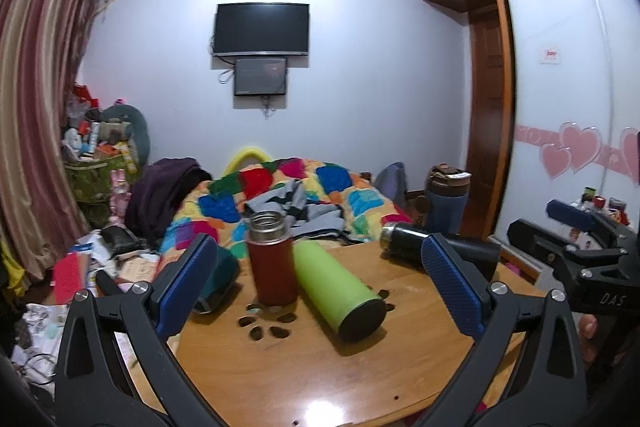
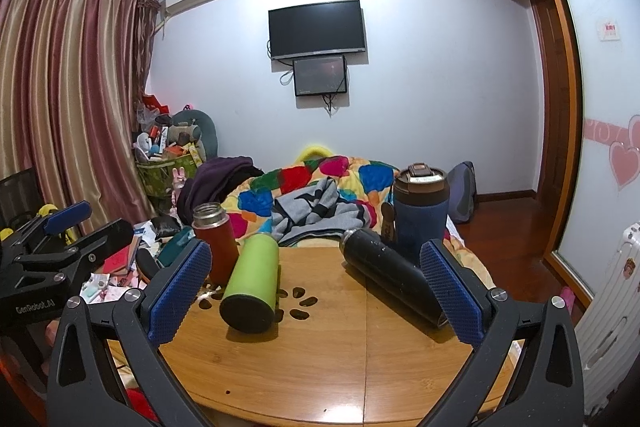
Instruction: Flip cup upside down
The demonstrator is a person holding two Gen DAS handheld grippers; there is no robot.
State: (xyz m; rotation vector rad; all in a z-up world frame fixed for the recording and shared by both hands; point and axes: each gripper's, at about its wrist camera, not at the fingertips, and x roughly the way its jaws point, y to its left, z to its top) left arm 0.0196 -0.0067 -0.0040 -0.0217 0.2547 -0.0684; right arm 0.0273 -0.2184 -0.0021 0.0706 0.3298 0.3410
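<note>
Cups crowd the round wooden bench [image 1: 400, 359]: an upright red steel-rimmed cup [image 1: 271, 259], a lime-green bottle [image 1: 338, 291] lying beside it, a black bottle [image 2: 394, 281] lying farther right, and a blue lidded tumbler [image 2: 420, 213] behind. The left gripper [image 1: 320, 287] and right gripper [image 2: 316, 291] both gape wide, holding nothing.

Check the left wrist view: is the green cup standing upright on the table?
No, the green cup lies on its side on the wooden table, beside the upright red cup.

Both wrist views face the table [image 1: 320, 367] closely.
</note>
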